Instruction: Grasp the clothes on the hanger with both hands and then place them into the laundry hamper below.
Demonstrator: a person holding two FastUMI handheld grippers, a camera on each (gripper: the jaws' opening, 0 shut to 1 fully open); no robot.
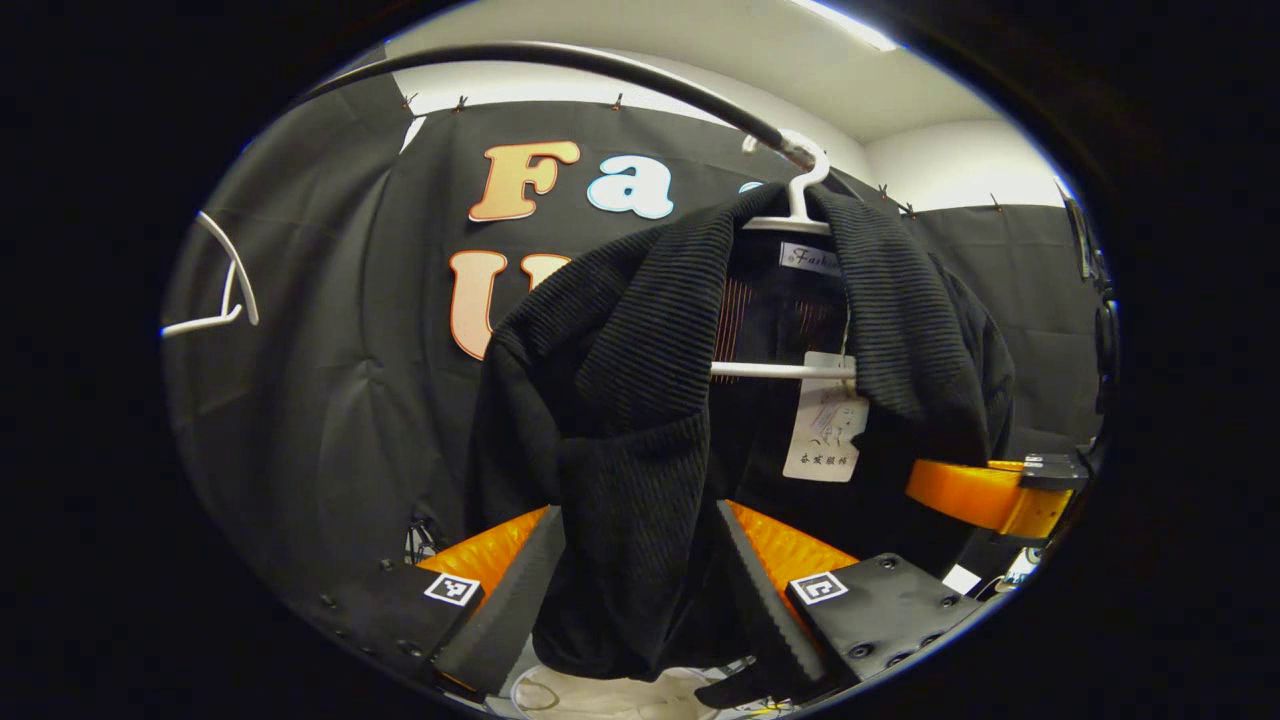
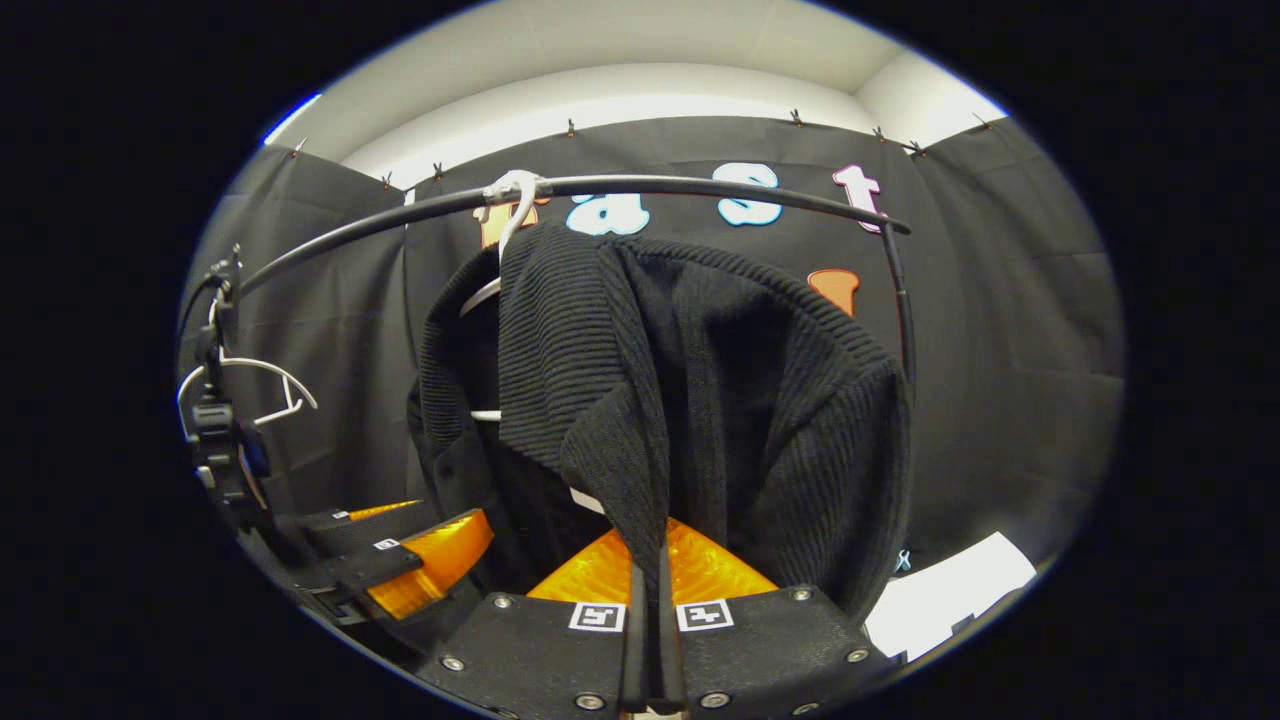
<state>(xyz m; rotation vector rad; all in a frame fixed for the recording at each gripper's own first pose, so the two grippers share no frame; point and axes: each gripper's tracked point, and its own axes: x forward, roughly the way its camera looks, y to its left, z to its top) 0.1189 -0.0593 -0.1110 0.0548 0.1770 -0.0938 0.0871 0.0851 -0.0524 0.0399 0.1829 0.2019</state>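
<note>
Black cardigan (image 1: 640,420) on white hanger (image 1: 795,205). Left tongs (image 1: 640,590) spread wide around its front panel; right tongs (image 2: 650,640) clenched on its edge.

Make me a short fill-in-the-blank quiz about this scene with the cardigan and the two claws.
1. The black cardigan hangs on a white ____ hooked over the rail.
2. The right claw is ____ on a fold of the cardigan.
3. The left claw is ____, with cardigan fabric hanging between its fingers.
4. The claws' finger bodies are coloured ____.

Missing words: hanger; shut; open; orange
</note>
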